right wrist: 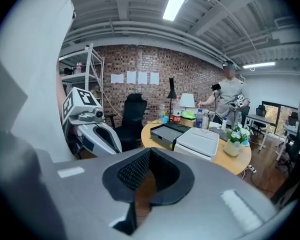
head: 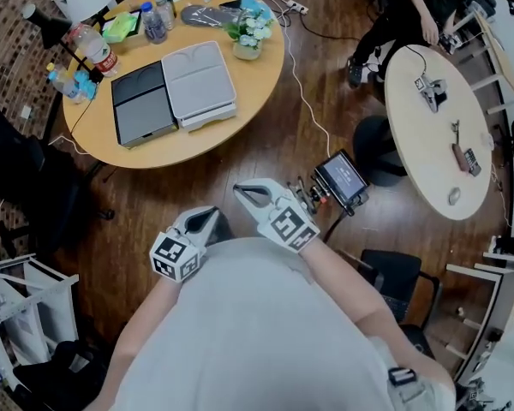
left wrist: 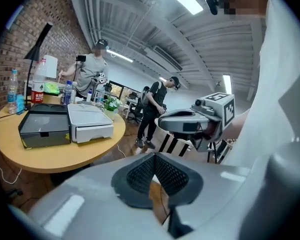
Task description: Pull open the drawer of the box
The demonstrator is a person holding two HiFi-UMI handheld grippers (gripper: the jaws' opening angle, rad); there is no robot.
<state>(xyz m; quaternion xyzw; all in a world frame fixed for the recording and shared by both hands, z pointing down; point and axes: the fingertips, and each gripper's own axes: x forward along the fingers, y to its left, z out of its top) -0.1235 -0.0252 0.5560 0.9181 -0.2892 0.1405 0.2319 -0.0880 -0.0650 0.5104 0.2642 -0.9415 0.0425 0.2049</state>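
Observation:
Two flat boxes lie side by side on the round wooden table (head: 240, 118): a dark grey box (head: 141, 103) and a light grey box (head: 197, 82). Their closed drawer fronts face the table's near edge, as the left gripper view shows on the light box (left wrist: 92, 131) and the dark box (left wrist: 45, 134). My left gripper (head: 201, 223) and right gripper (head: 255, 197) are held close to the person's body, well short of the table. Both are shut with nothing between the pads. The left gripper's (left wrist: 152, 158) tips meet in its own view, and so do the right gripper's (right wrist: 149, 153).
Bottles (head: 92, 48), a lamp (head: 43, 24) and a potted plant (head: 248, 34) stand on the far part of the table. A tripod with a screen (head: 341, 178) and a second round table (head: 433, 127) are at the right. A black chair (head: 26, 187) and a white shelf (head: 34, 298) are left. Other people stand nearby.

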